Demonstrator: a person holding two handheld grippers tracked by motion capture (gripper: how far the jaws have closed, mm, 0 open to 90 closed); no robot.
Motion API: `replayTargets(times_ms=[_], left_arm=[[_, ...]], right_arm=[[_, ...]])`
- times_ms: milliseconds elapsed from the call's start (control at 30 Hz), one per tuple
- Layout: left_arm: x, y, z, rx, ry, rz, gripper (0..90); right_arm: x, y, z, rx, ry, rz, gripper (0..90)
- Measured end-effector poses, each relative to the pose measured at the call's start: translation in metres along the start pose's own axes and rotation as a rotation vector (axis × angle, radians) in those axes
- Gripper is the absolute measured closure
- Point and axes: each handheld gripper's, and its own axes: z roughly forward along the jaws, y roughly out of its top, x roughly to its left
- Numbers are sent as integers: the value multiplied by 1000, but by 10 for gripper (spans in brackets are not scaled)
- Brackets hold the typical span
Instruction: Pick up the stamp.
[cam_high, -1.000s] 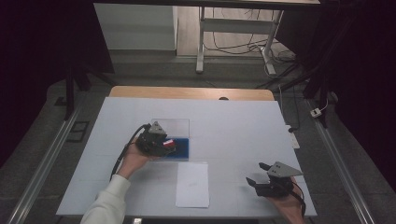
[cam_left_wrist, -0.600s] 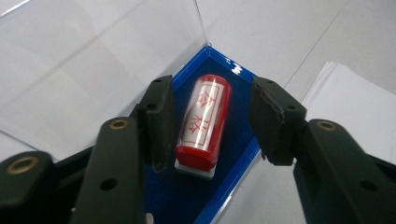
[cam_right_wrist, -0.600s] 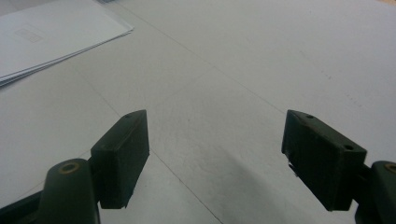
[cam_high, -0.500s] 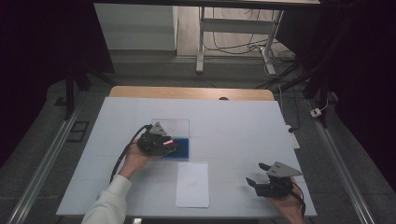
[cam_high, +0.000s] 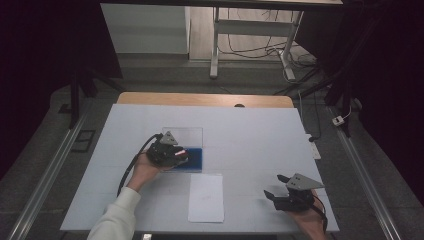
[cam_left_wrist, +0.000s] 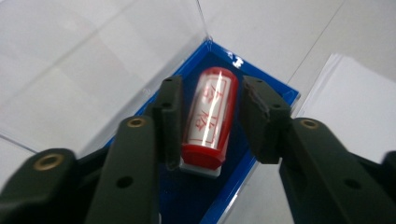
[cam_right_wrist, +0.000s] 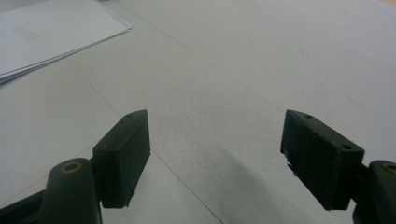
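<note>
Bearing red characters, unreadable, stamp (cam_left_wrist: 208, 122) lies in blue case (cam_left_wrist: 275, 93).

We see a white tabletop (cam_high: 250, 135) with a strip of bare wood along its far edge; near the front edge lies a stack of white paper sheets (cam_high: 206, 197), lying flat; beyond the tabletop a grey floor carries a metal frame leg (cam_high: 215, 42) and loose cables (cam_high: 260, 50); a white plug (cam_high: 339, 120) lies at right.
</note>
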Motion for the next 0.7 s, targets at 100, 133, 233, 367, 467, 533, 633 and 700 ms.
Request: replayTargets(times_ms=[100,133,233,367,467,533,633,700], left_arm=[[1,0,-1,-7,-3,-1,656],[1,0,-1,-9,-7,-1,678],[1,-1,-2,-8,-9,6,693],[1,-1,-2,-10,-11,10,698],[1,-1,-2,-11,-11,7,699],[1,-1,-2,-9,-7,10,700],[0,-1,-3,-10,-5,10,700],[-1,0,-4,-12,-4,12,700]], right_arm=[[0,0,0,1,0,2,240],[0,0,0,0,0,2,241],[0,0,0,1,0,0,243],[0,-1,0,0,-1,0,246],[0,-1,0,2,-3,1,247],[-1,-1,0,0,-4,-3,248],[-1,-1,0,-2,-2,-2,249],[-1,-1,0,-3,-3,-3,250]])
